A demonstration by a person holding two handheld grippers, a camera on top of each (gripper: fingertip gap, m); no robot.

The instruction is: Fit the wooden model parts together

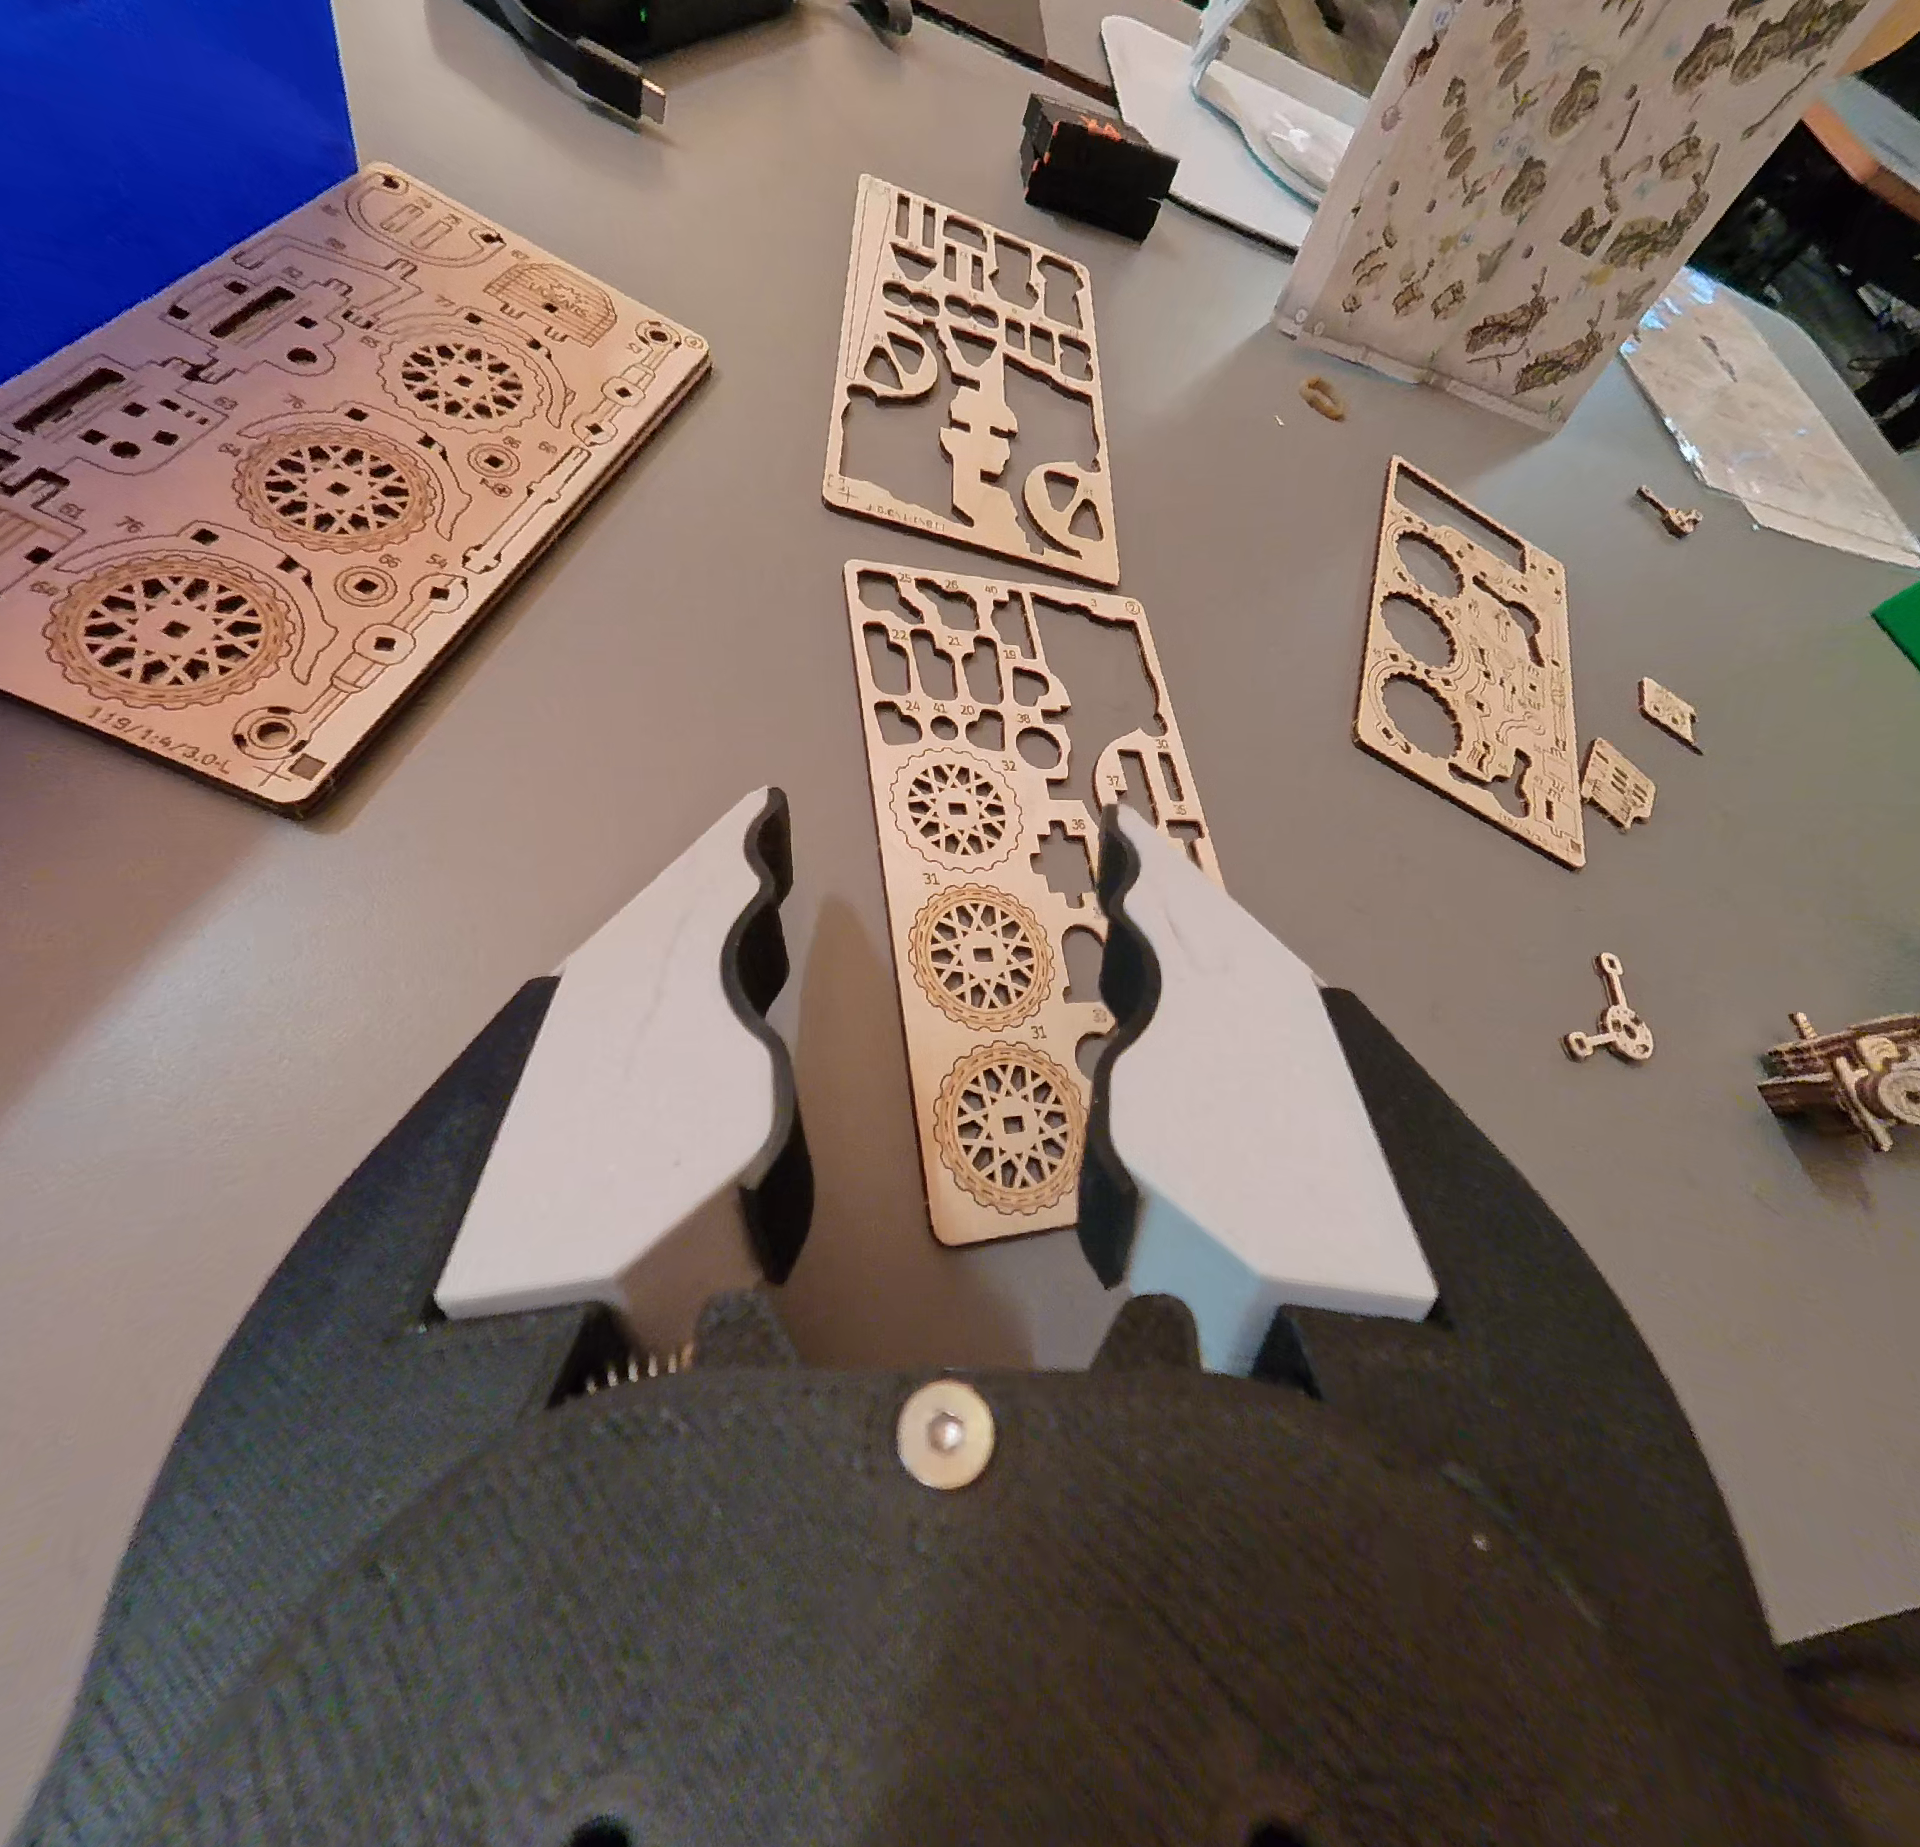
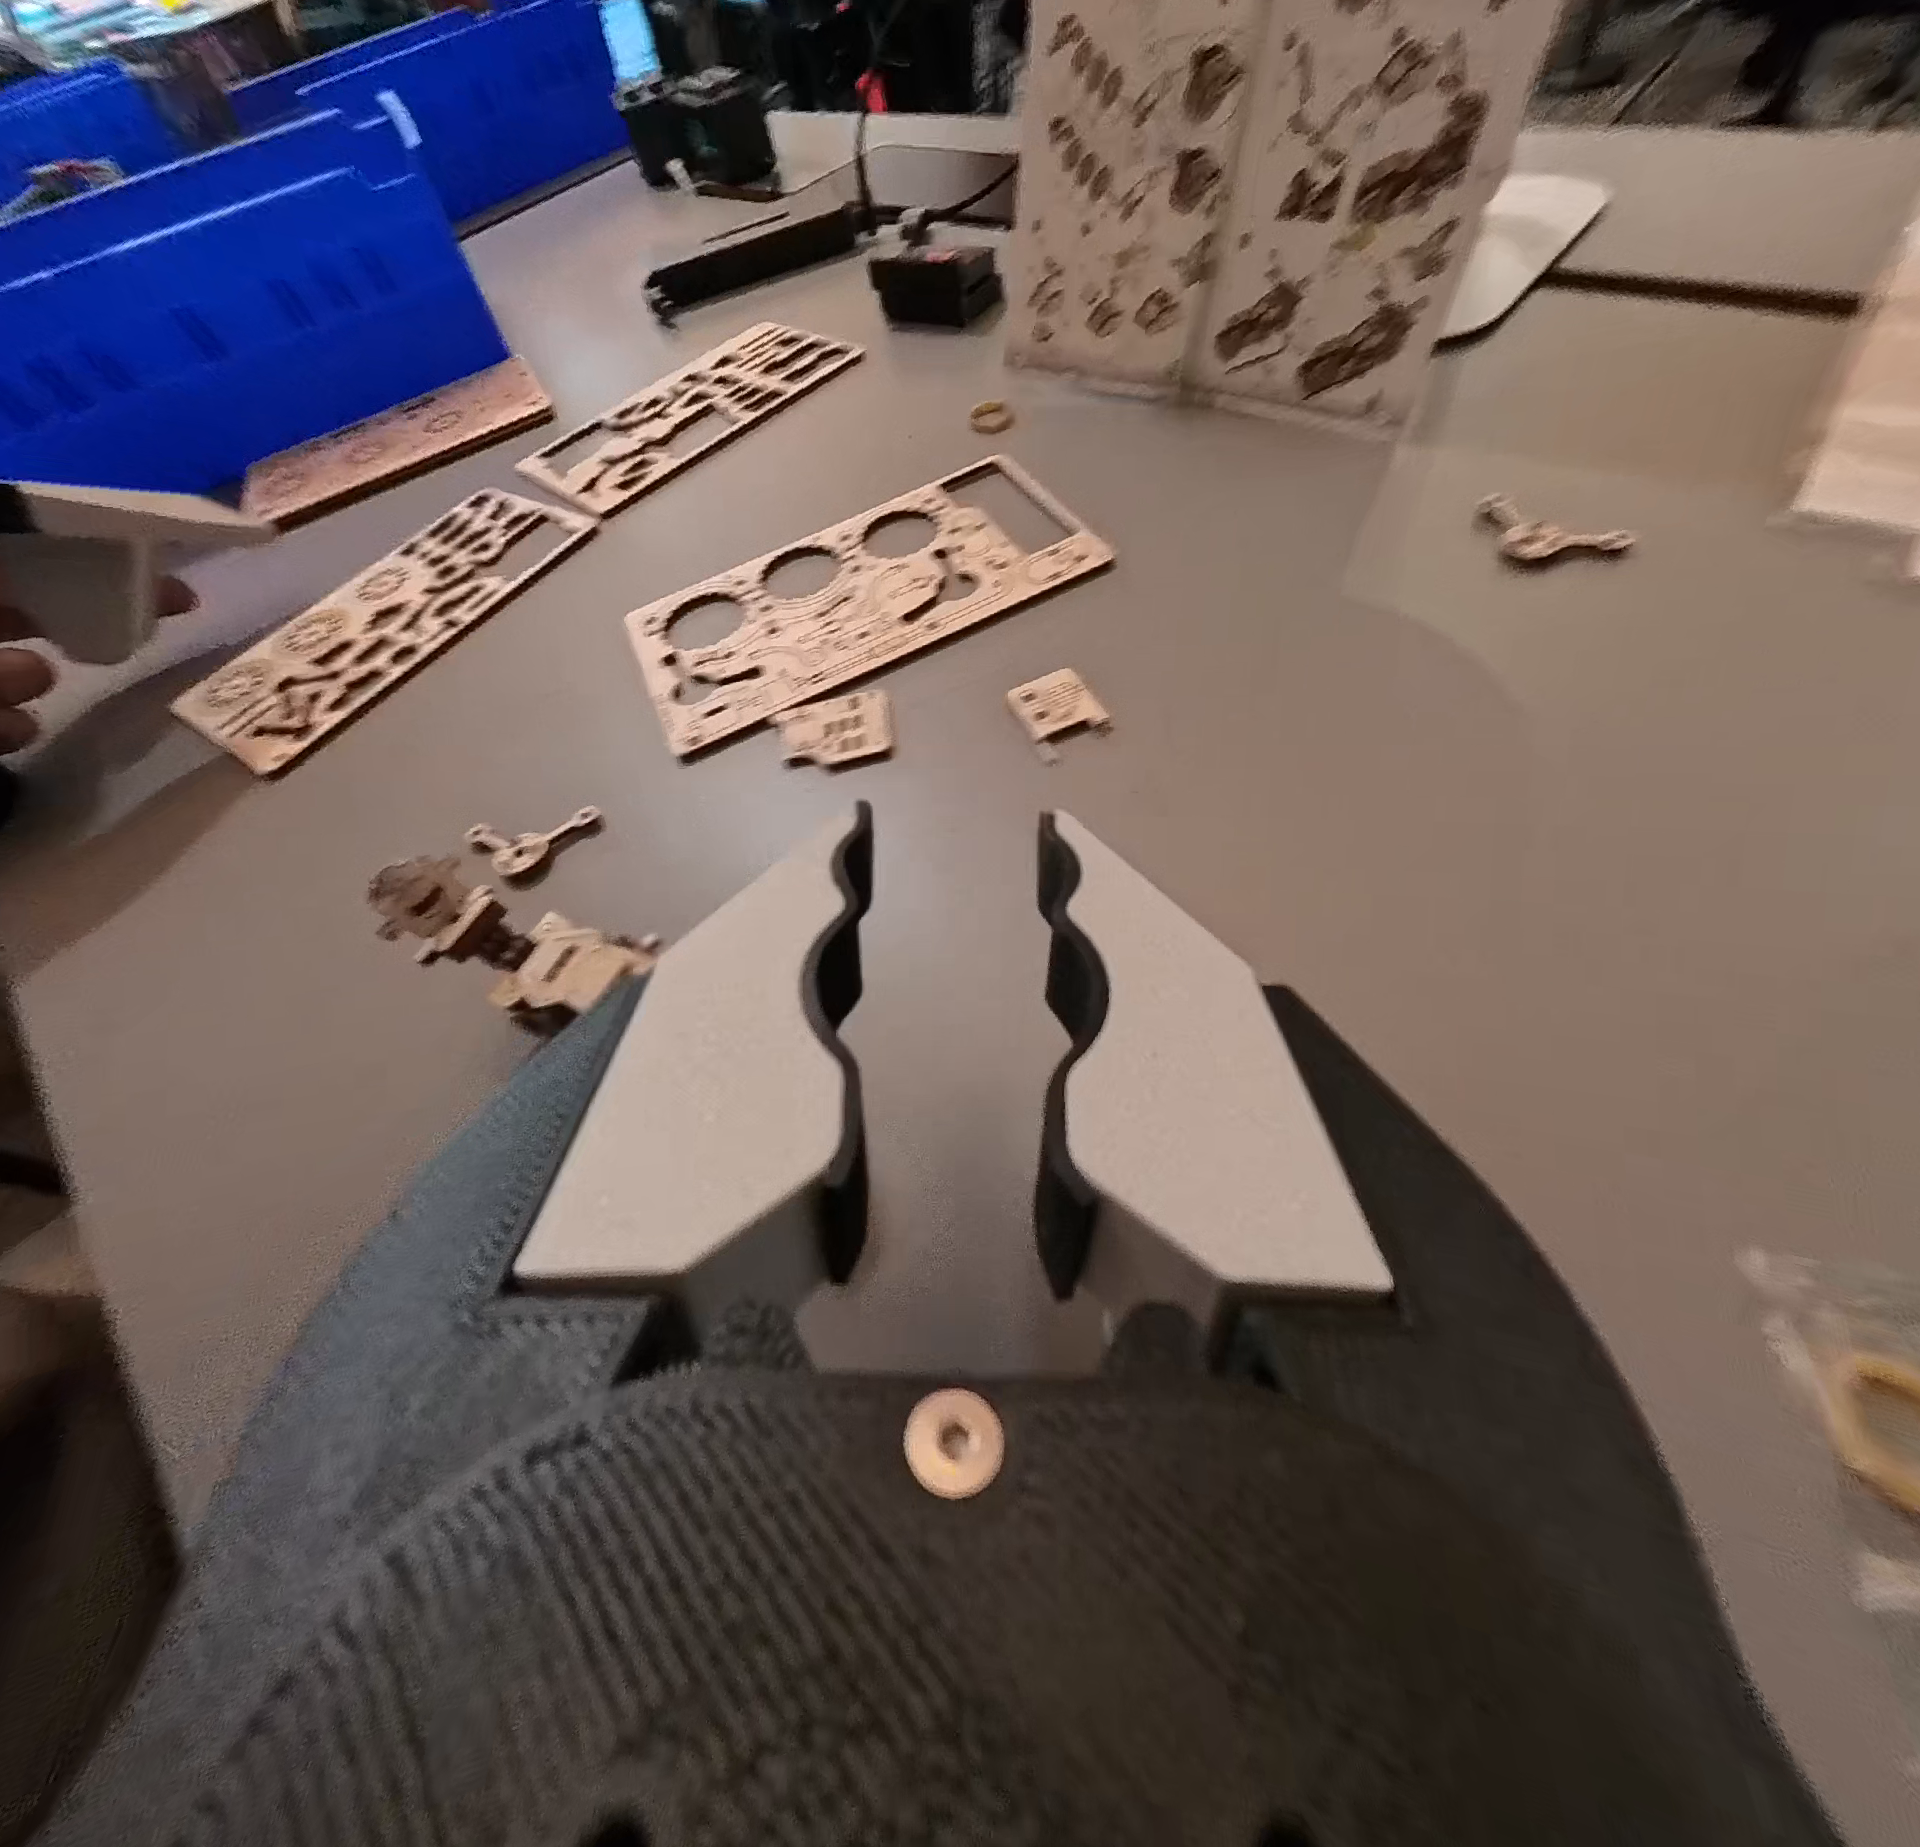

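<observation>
The left gripper (image 1: 940,841) hangs above a grey table (image 1: 644,737) with its jaws spread wide and nothing between them. Under it lies a wooden sheet (image 1: 997,904) with 3 wheels still uncut, and a second sheet (image 1: 966,384), mostly punched out, lies just beyond it. A thicker stack of sheets (image 1: 312,488) sits well to the left, beside a blue bin (image 1: 156,114). To the right lies a third sheet (image 1: 1465,665) with 3 round holes, with 2 small flat parts, one (image 1: 1617,783) touching its corner and one (image 1: 1669,712) near it.

The right gripper (image 2: 954,826) is also open, its jaws moderately apart and empty, held over bare table (image 2: 1351,862). The part-built model (image 2: 509,940) rests on the table just left of its left finger, partly hidden by the gripper body; the left wrist view shows the same model (image 1: 1844,1075) at the right edge. A loose arm-shaped part (image 2: 532,839) lies just beyond the model, and another like it (image 2: 1548,535) lies well apart to the right. The holed sheet (image 2: 862,613) and the 2 small parts (image 2: 842,729) (image 2: 1058,701) lie ahead of the right gripper. An upright instruction sheet (image 2: 1247,166) stands at the far side, a small ring (image 2: 992,415) near its foot. The right wrist view is blurred.
</observation>
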